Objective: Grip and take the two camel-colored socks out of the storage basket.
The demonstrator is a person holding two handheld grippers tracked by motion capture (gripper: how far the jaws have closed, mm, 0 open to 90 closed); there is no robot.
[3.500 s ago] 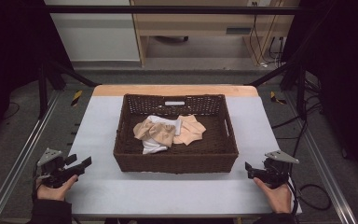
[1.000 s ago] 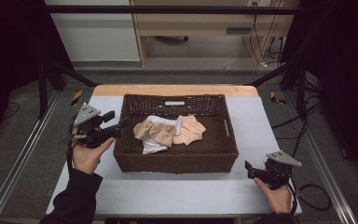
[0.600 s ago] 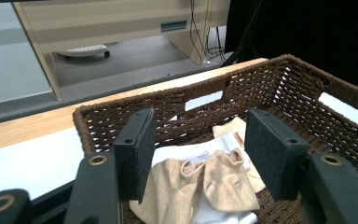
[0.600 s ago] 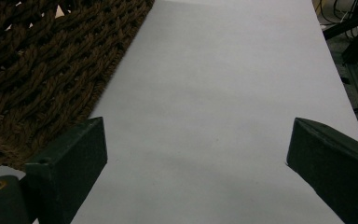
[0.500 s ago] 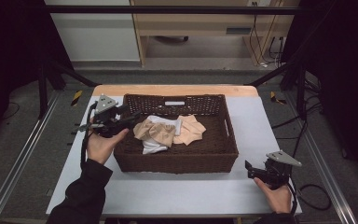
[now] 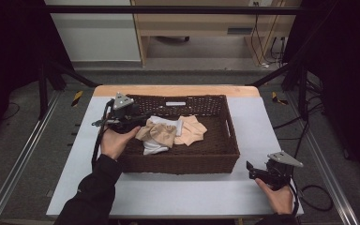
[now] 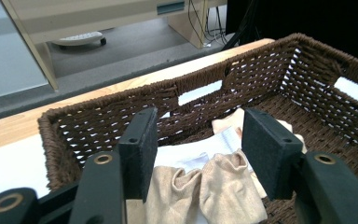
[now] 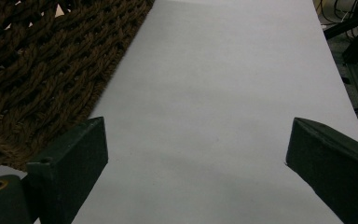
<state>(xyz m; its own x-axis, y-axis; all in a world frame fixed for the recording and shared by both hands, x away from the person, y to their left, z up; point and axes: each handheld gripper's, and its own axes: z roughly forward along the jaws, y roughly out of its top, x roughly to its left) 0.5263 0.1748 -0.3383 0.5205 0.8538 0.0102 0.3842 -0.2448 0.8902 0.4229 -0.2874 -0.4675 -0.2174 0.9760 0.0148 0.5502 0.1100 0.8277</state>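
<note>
Left tool (image 6: 138, 118), jaws wide, hovers over the left end of the basket (image 6: 225, 140), above tan socks (image 7: 214, 191) lying on white cloth (image 6: 153, 147). Right tool (image 6: 258, 172), wide, rests near-right on the white surface (image 6: 262, 117). Grey floor (image 6: 192, 75) lies beyond.

White cloth (image 6: 155, 146) partly under socks (image 6: 161, 132)

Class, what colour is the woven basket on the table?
Dark brown; the basket shows best in the high view.
</note>
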